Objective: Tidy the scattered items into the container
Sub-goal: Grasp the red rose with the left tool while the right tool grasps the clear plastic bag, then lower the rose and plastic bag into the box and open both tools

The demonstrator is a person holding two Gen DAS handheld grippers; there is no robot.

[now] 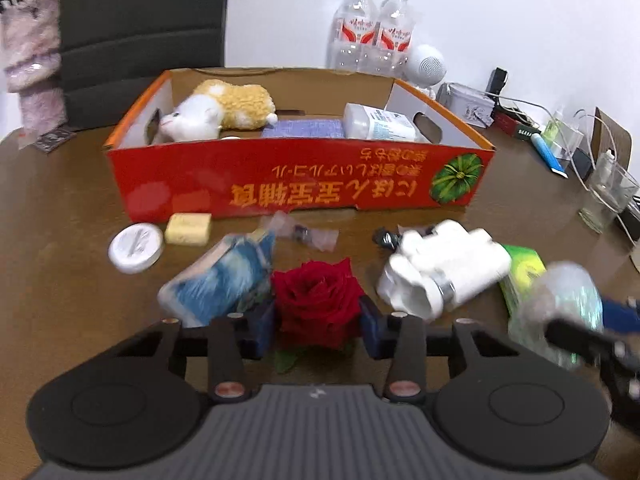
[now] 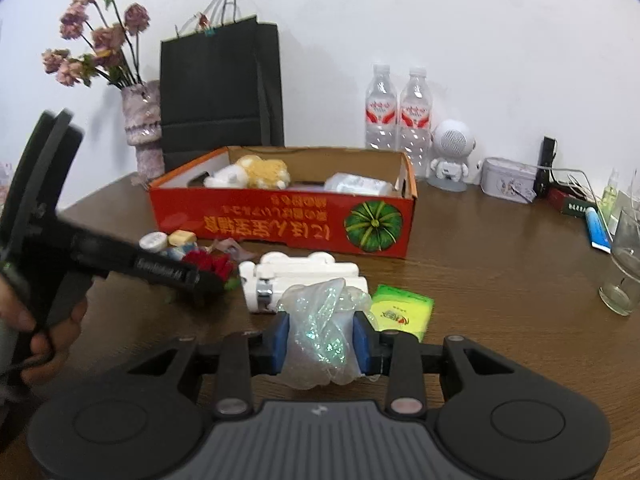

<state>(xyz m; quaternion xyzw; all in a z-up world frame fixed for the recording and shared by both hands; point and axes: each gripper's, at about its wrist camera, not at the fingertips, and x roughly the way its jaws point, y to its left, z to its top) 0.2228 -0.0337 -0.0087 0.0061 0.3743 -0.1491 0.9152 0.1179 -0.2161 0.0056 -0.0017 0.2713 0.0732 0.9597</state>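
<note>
A red cardboard box [image 1: 280,184] [image 2: 280,220] stands on the brown table, holding a plush cat [image 1: 224,110], a purple cloth [image 1: 304,128] and a white bottle [image 1: 380,122]. My left gripper [image 1: 318,320] is shut on a red rose [image 1: 318,300], which also shows in the right wrist view [image 2: 208,264]. My right gripper [image 2: 320,340] is shut on a crumpled iridescent plastic bag [image 2: 320,332] [image 1: 568,304]. Before the box lie a white device [image 1: 440,268] [image 2: 304,276], a green packet [image 2: 404,312], a blue packet [image 1: 224,276], a yellow soap bar [image 1: 188,228] and a white round lid [image 1: 136,246].
Two water bottles [image 2: 400,112], a white robot speaker [image 2: 450,156], a tin [image 2: 508,180] and cables stand behind the box. A glass [image 2: 624,272] stands at the right. A black paper bag [image 2: 220,88] and a vase of flowers [image 2: 142,128] stand back left.
</note>
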